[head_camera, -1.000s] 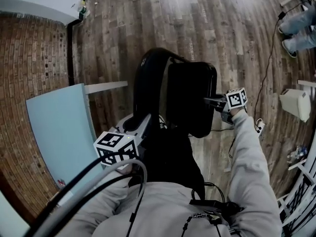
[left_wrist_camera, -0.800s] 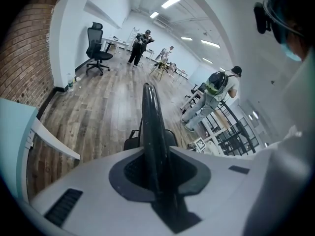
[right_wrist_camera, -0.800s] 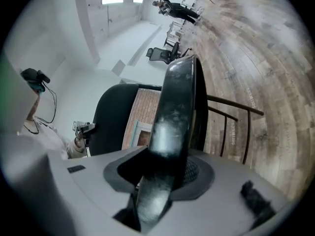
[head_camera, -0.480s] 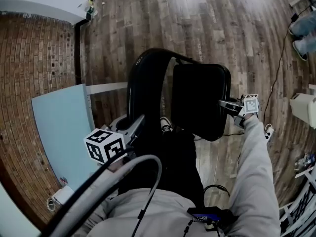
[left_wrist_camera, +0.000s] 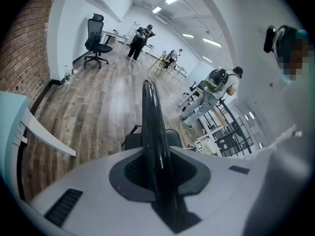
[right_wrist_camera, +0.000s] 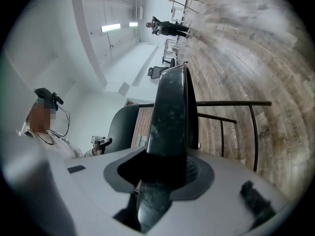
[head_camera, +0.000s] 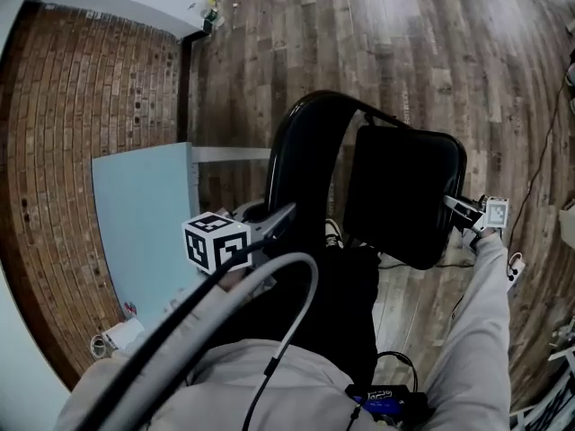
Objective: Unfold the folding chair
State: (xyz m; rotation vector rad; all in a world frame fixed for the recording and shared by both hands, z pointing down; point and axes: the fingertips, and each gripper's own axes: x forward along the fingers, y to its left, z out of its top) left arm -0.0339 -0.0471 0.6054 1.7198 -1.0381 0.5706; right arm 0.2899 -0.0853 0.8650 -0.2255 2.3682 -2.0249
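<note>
A black folding chair (head_camera: 296,128) of curved glossy tube with a flat dark seat panel (head_camera: 400,196) stands on the grey-brown plank floor (head_camera: 404,43), near the floor's edge along the red-brown brick wall (head_camera: 90,106); in the head view the seat panel stands swung away from the arched tube, its face turned up towards the camera; the left gripper (head_camera: 286,212), grey with a black-and-white marker cube, is clenched on the arched tube (left_wrist_camera: 151,122), which runs straight up between its jaws with both pads against it in the left gripper view; the right gripper (head_camera: 454,204), reaching in from the right on a grey-sleeved arm (head_camera: 472,330), is clamped on the seat panel's outer edge, and in the right gripper view that mottled dark edge fills the gap between the jaws, with thin black chair rails beyond it over the planks; a pale blue flat board (head_camera: 144,223) with a white rail stands beside the chair at the foot of the brick wall; thick cables (head_camera: 225,317) trail back from the left gripper; far across the floor in the left gripper view stand a black office chair (left_wrist_camera: 96,36) and several people.
</note>
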